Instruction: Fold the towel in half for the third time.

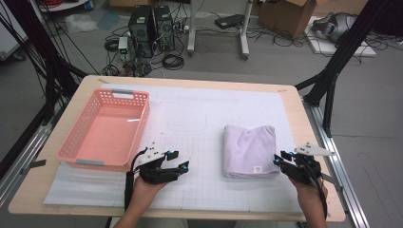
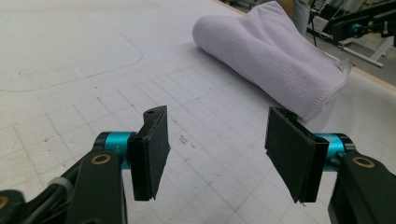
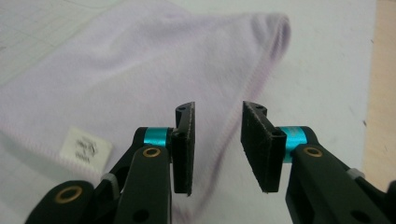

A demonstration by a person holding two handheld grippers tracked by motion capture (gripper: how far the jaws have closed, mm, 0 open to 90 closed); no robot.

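A folded lilac towel (image 1: 250, 149) lies on the white gridded mat, right of centre, with a small white label (image 3: 86, 147) at its near edge. My right gripper (image 1: 280, 158) hovers at the towel's near right corner, jaws open, the towel's (image 3: 154, 65) edge seen through the gap. My left gripper (image 1: 177, 159) stands open over bare mat left of the towel (image 2: 271, 51), nothing between its pads (image 2: 156, 149).
An empty pink plastic basket (image 1: 107, 128) sits at the mat's left side. The wooden table edge (image 1: 304, 118) runs close to the right of the towel. Computers, cables and black frame legs stand on the floor beyond the table.
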